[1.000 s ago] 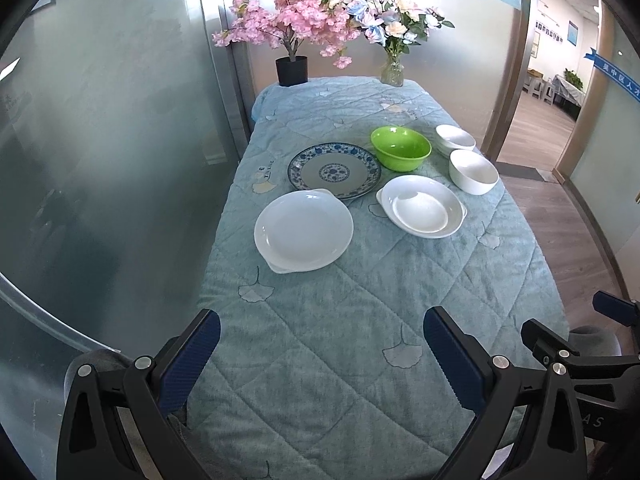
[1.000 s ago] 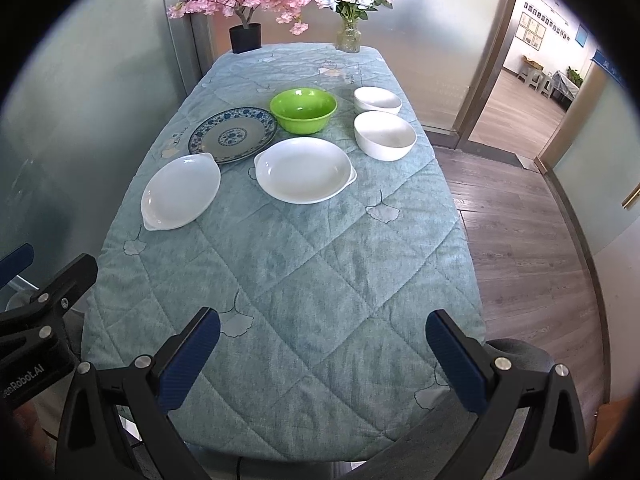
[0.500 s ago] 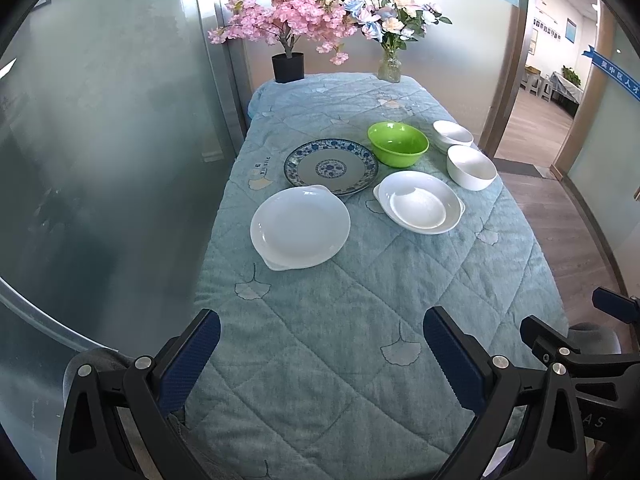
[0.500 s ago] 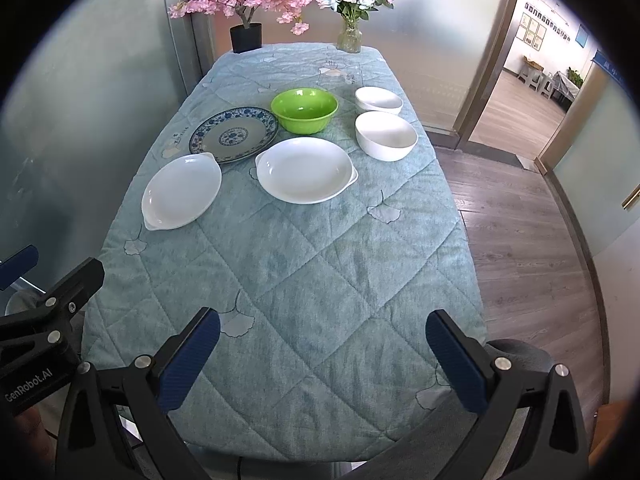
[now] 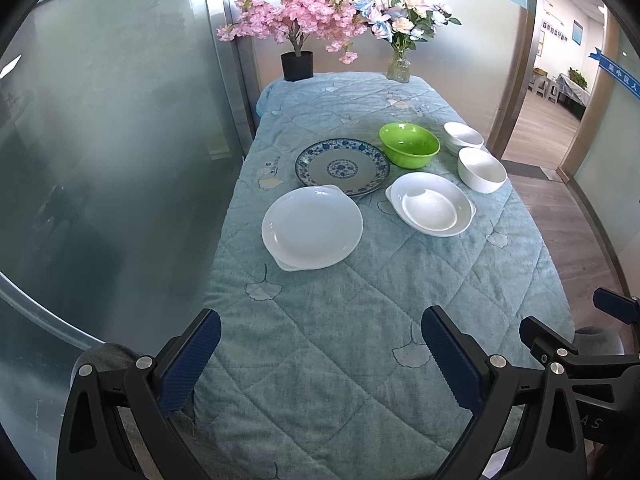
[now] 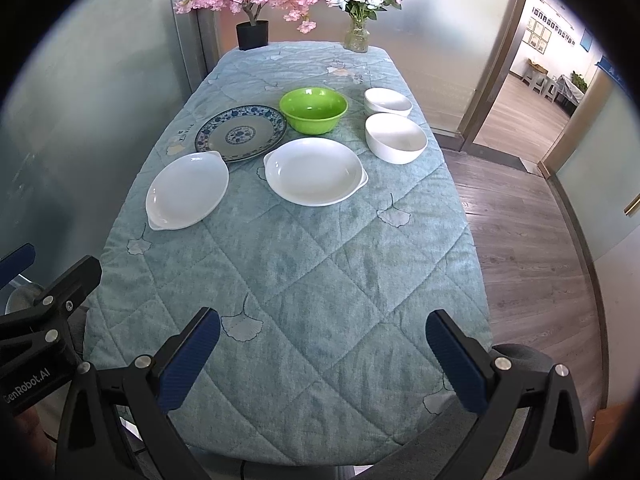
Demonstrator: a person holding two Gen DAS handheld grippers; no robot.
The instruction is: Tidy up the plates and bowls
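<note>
Crockery fills the far half of the left wrist view: a white eared dish [image 5: 312,228] nearest, its far ear overlapping the rim of a blue-patterned plate [image 5: 342,166], a second white eared dish [image 5: 432,204] to the right, then a green bowl [image 5: 409,144] and two white bowls [image 5: 482,169], all loose on the quilted table [image 5: 340,340]. The left claw [image 5: 320,356] hangs over the near quilt with fingers wide apart and nothing between them, probably poised to approach the dishes. Part of the right claw's frame is cut off at the lower right edge, and the farther white bowl [image 5: 463,135] is partly hidden behind its twin

From the right wrist view the right claw [image 6: 322,354] is likewise spread and empty, well short of the second eared dish [image 6: 315,170]. A potted pink blossom tree [image 6: 252,34] and a glass vase [image 6: 356,38] stand at the far end, clear of the work. The table's near edge is hidden behind the claw
</note>
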